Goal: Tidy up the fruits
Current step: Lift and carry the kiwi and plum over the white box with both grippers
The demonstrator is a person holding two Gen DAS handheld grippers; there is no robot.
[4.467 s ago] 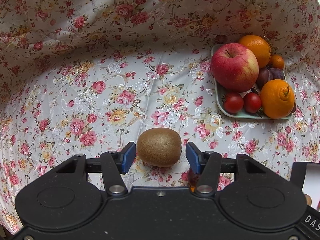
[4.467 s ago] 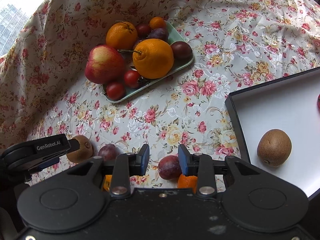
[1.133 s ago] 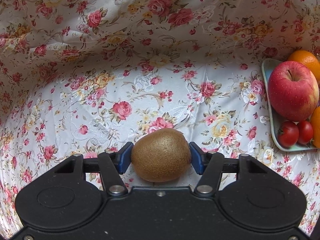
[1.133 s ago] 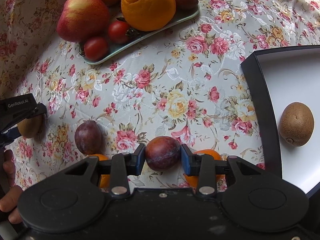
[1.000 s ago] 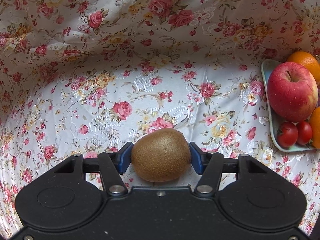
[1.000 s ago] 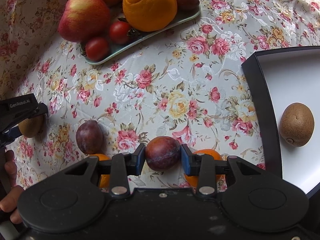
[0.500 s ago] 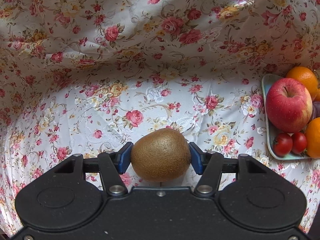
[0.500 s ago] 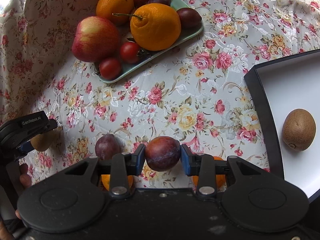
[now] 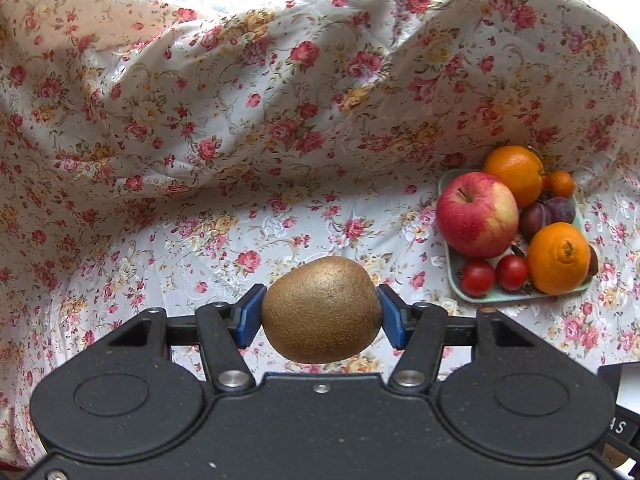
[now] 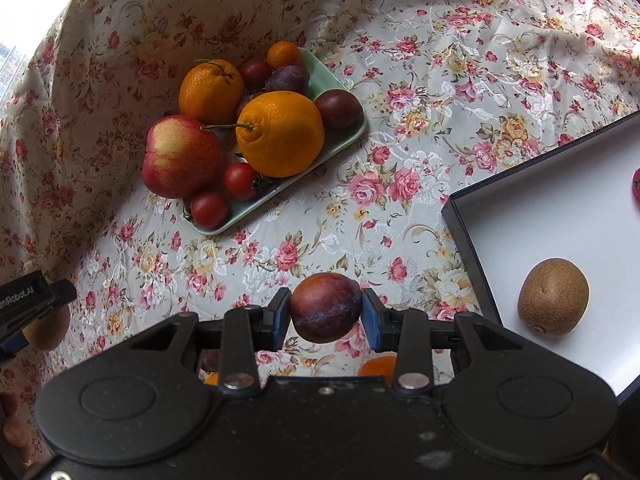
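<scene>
My left gripper [image 9: 320, 318] is shut on a brown kiwi [image 9: 322, 310], held clear above the floral cloth. My right gripper [image 10: 325, 316] is shut on a dark purple plum [image 10: 325, 307], also lifted off the cloth. A green plate [image 10: 336, 80] at the back left carries an apple [image 10: 182, 156], two oranges, cherry tomatoes and plums. The same plate [image 9: 452, 276] sits at the right of the left wrist view. A second kiwi [image 10: 553, 297] lies in the white tray [image 10: 540, 216] with a black rim at the right.
The left gripper's body [image 10: 28, 300] shows at the left edge of the right wrist view, fingers of a hand [image 10: 12, 432] below it. Small oranges [image 10: 378, 364] lie on the cloth under the right gripper. The cloth rises in folds at the back.
Both grippers have risen with their fruit: the kiwi and the plum are off the cloth now, and the plate and the tray look farther away. The loose plum has slid under the right gripper.
</scene>
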